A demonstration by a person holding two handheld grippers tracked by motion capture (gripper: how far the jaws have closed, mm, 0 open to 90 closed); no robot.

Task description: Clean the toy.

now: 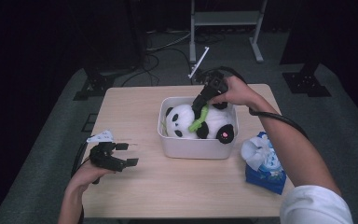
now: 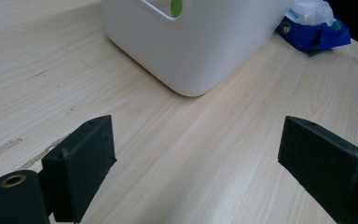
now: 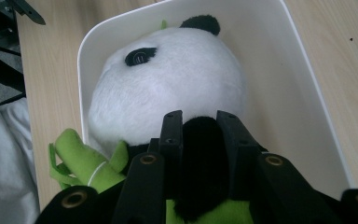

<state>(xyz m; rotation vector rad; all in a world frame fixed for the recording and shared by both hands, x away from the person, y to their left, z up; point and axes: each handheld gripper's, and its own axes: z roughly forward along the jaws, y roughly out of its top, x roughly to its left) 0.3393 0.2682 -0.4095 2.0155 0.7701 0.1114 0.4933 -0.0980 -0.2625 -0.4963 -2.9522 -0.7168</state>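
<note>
A light wooden table [image 1: 135, 186] carries a white bin [image 1: 196, 148] near its middle. A blue tissue pack [image 1: 265, 163] lies just beside the bin, near the table's right edge.

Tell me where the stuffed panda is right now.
The stuffed panda lies in the white bin at the table's middle in the high view, the right gripper shut on its black part.

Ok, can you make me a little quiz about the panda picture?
1. True or false: the right gripper is shut on the panda's black arm.
2. What is the panda lying in? A) white tub B) blue packet C) bare table
3. How do the left gripper's jaws stand?

Key: 1 true. 2 A, the white tub. 3 Wide open, with nothing between them.
</note>
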